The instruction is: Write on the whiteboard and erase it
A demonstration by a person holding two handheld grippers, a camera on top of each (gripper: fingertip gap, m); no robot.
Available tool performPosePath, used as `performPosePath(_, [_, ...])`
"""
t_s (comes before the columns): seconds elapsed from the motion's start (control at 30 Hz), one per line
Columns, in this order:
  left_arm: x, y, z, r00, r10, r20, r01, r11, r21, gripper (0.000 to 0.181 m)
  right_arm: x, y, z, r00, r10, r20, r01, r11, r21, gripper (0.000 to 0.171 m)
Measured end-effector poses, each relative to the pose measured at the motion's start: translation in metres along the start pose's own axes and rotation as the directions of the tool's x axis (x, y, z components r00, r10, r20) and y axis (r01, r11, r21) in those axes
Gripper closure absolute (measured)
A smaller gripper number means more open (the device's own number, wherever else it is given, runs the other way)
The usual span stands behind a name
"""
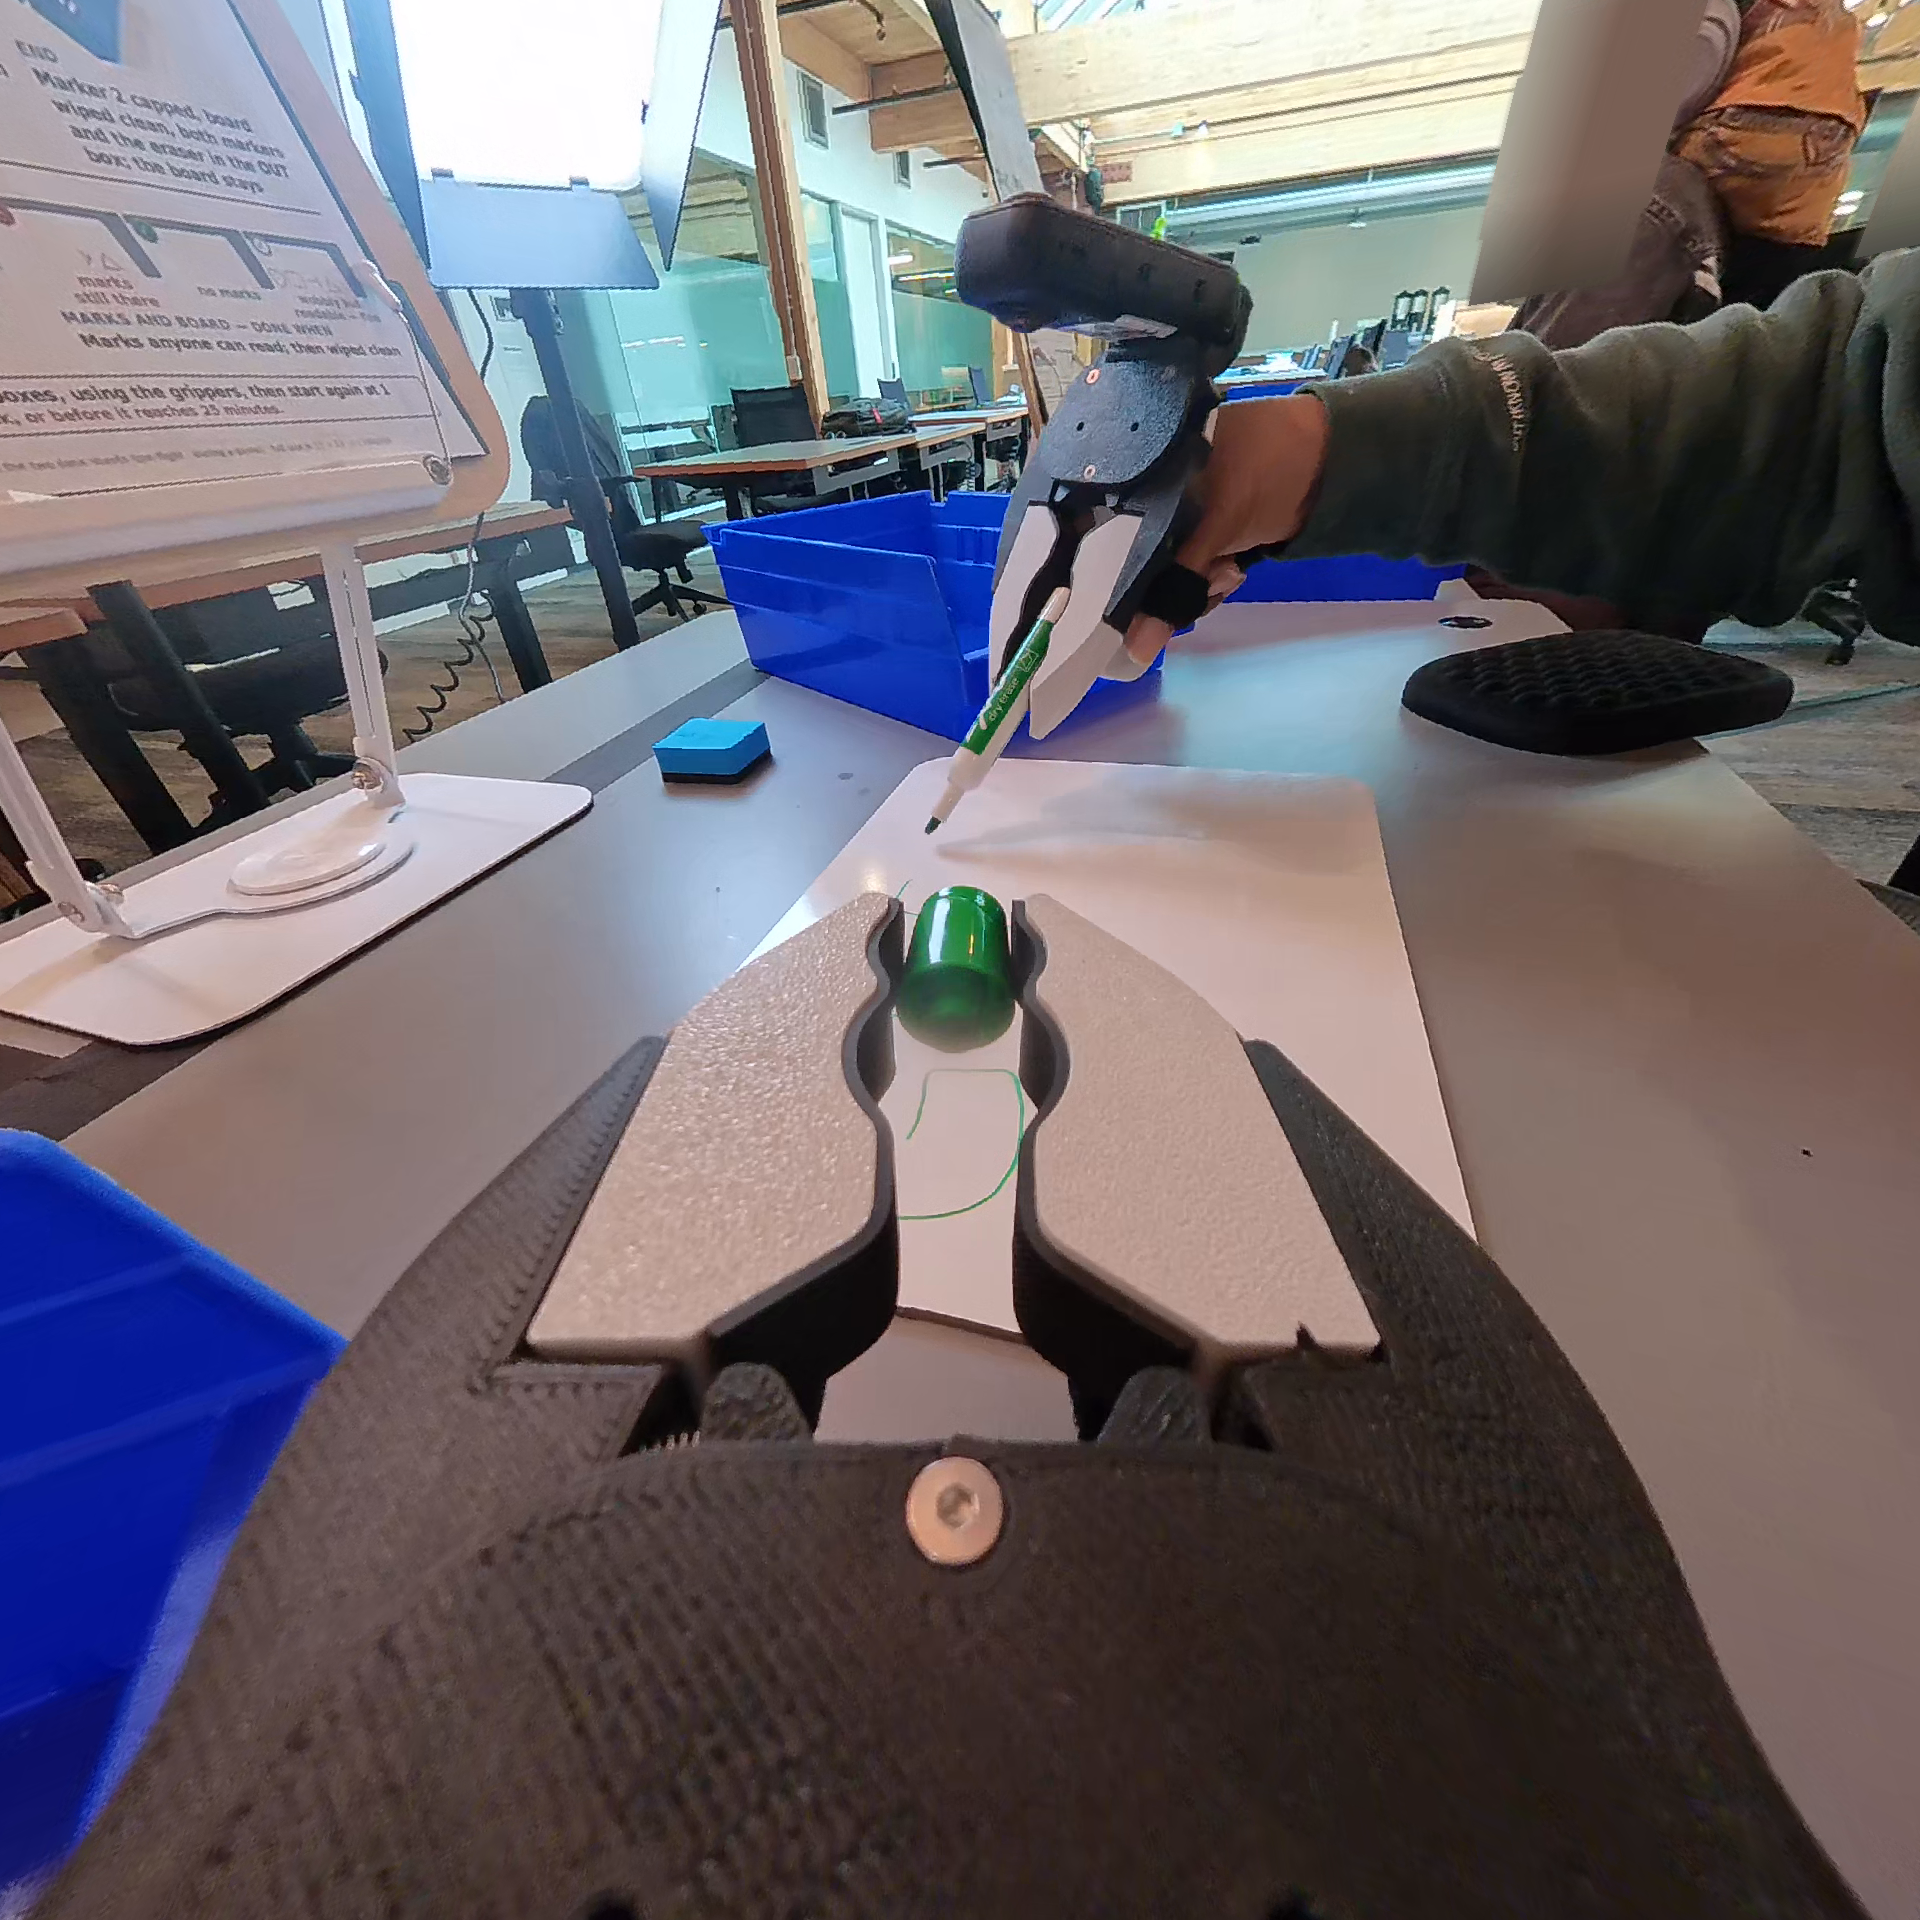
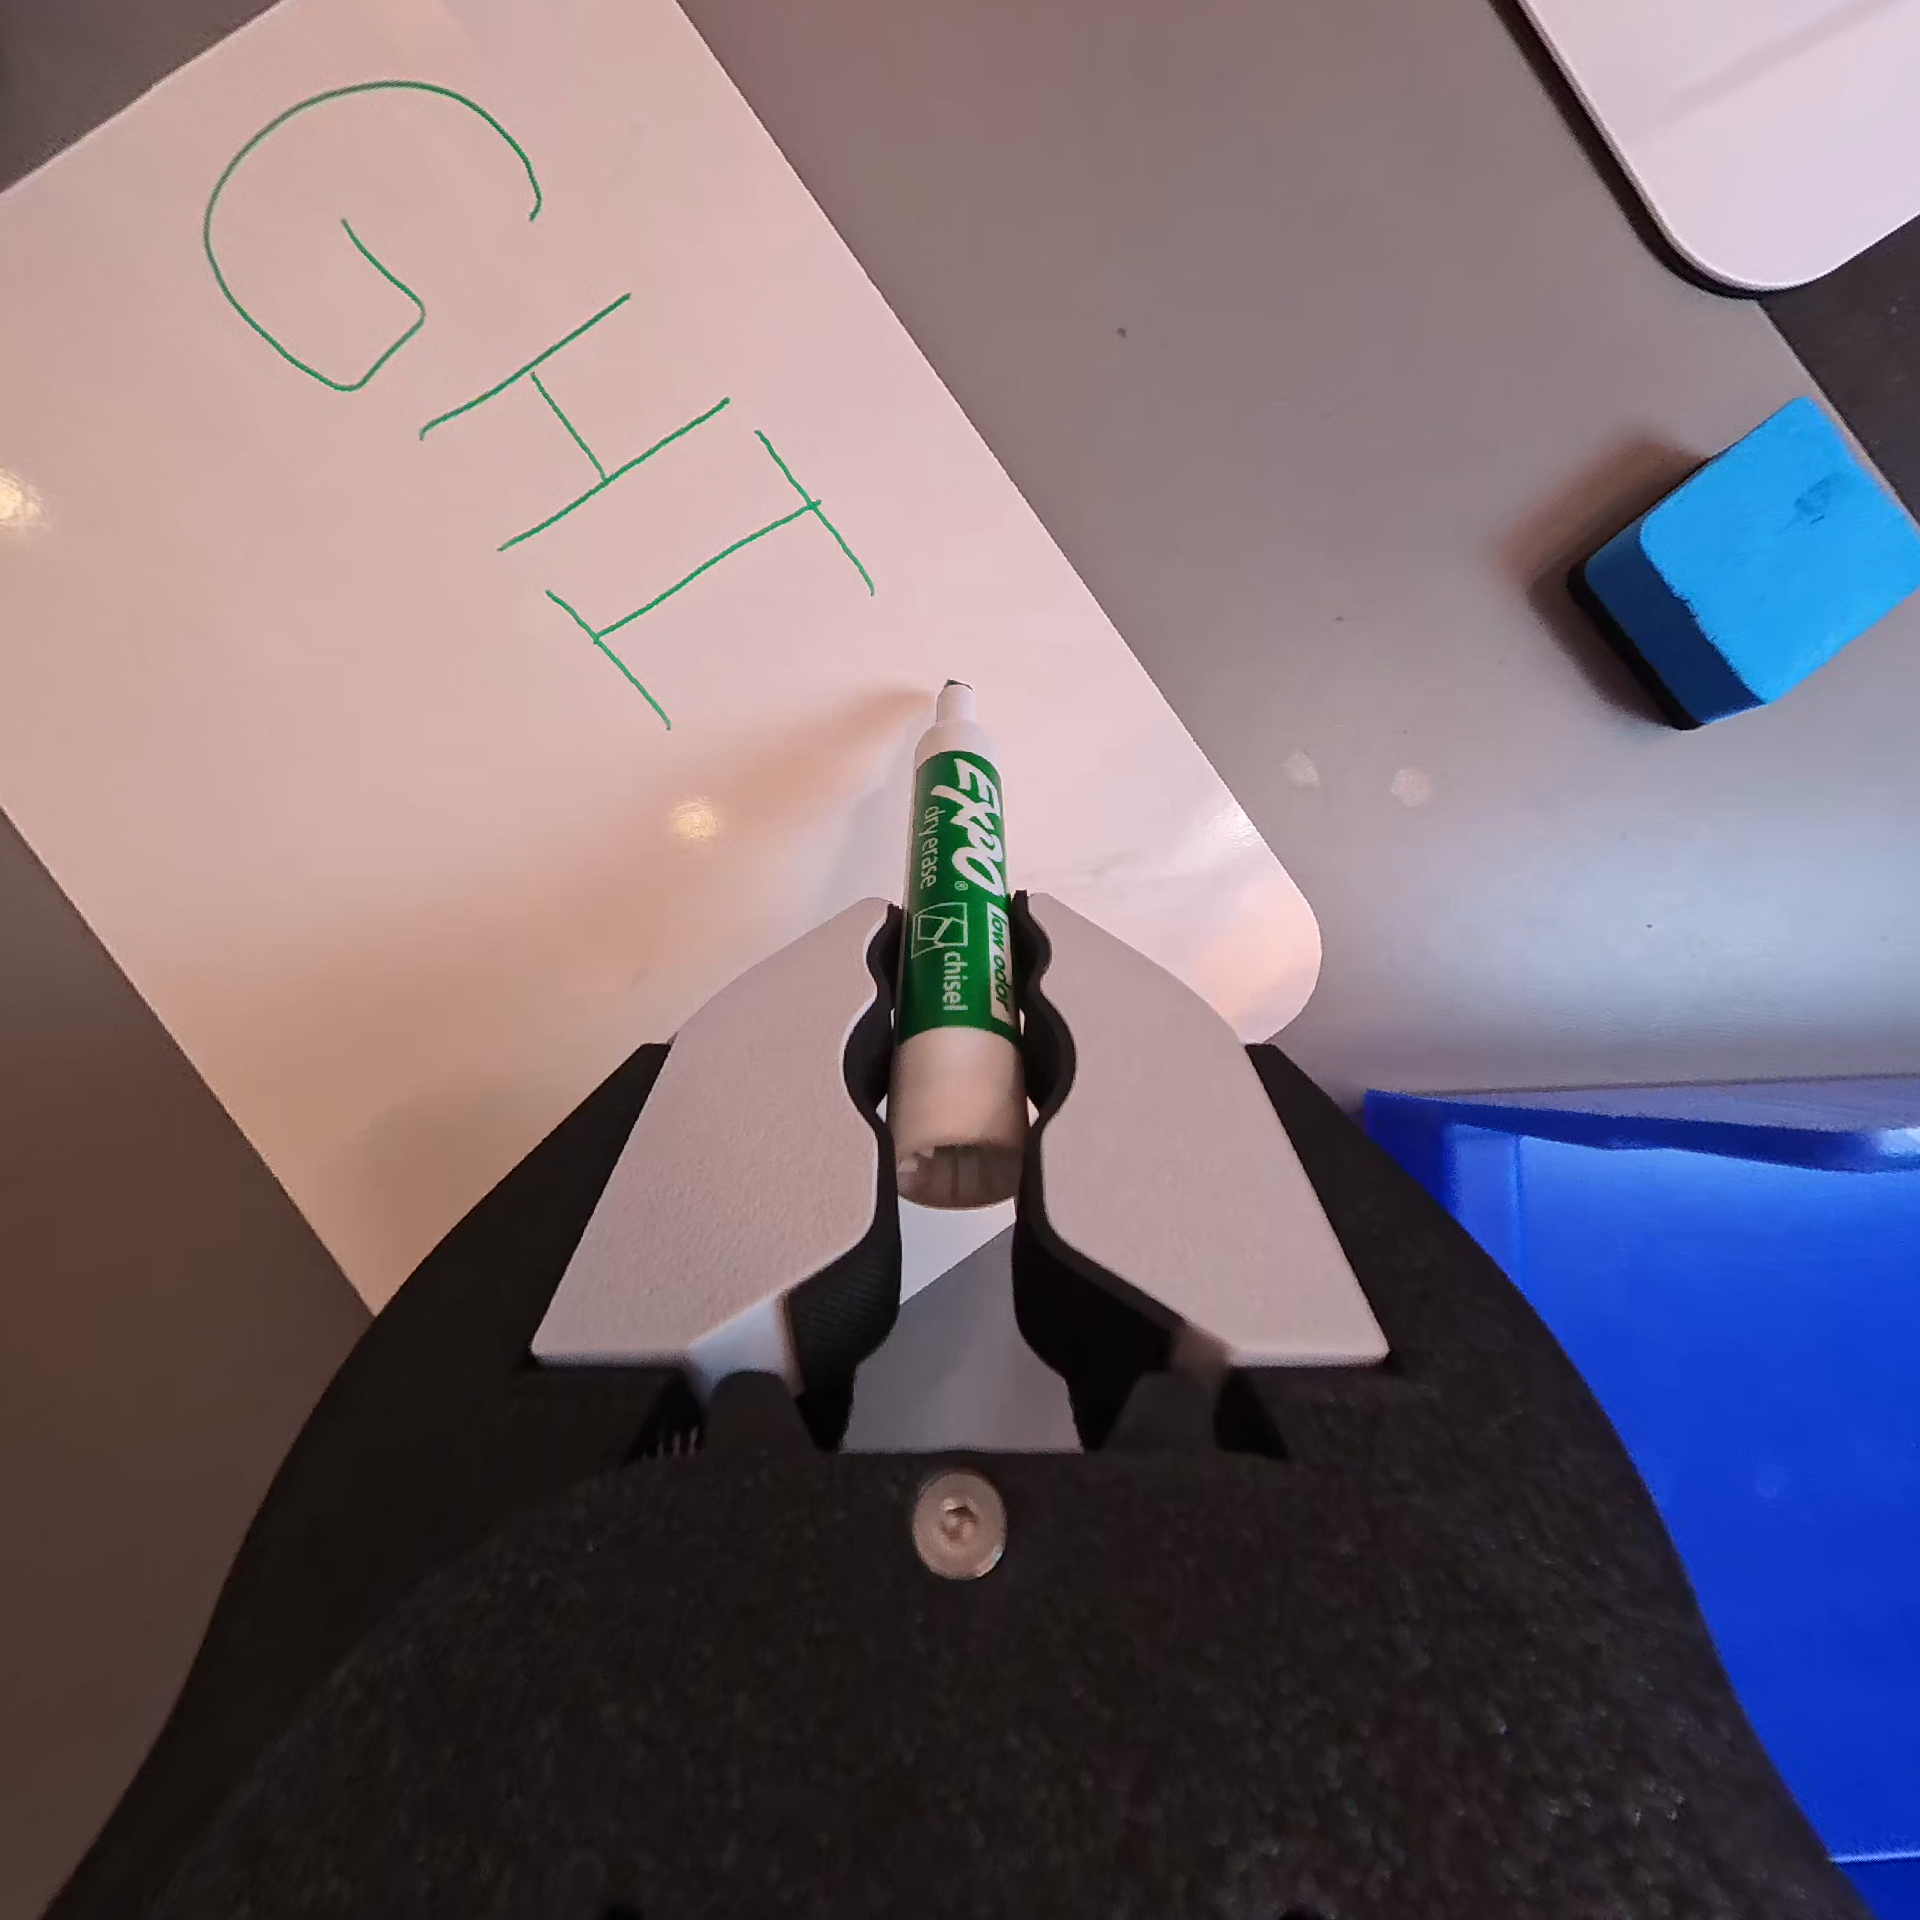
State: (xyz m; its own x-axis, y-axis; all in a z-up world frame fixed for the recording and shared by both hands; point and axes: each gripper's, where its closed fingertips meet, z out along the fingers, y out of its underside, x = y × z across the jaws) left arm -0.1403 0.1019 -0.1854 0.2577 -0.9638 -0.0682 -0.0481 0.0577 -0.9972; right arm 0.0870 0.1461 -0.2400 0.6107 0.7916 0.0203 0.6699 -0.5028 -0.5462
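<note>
Grey table (image 1: 1558, 1039): whiteboard (image 1: 1195, 883), eraser (image 1: 713, 750), bins (image 1: 862, 613).

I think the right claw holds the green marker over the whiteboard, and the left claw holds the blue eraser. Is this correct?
Not quite. The left claw holds the green marker cap, not the blue eraser, which lies free on the table beside the whiteboard, as the left wrist view shows. The right claw does hold the green marker over the whiteboard.

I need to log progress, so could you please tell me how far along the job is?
Done: green marks on the whiteboard. In hand: right claw holds the uncapped marker, left claw its cap. Left: wiping with the blue eraser, untouched on the table.
</note>
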Motion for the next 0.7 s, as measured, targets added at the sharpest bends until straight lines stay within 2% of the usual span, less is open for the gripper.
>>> performPosePath(0.33, [0.0,0.0,0.0,1.0,-0.001,-0.003,0.001,1.0,-0.001,0.162,-0.002,0.001,0.006,1.0,-0.011,0.011,0.011,1.0,-0.029,0.152])
performPosePath(0.7, [0.001,0.001,0.002,1.0,0.002,-0.007,-0.002,1.0,-0.003,0.162,-0.016,0.021,-0.005,0.999,-0.025,0.024,0.027,0.996,-0.083,0.151])
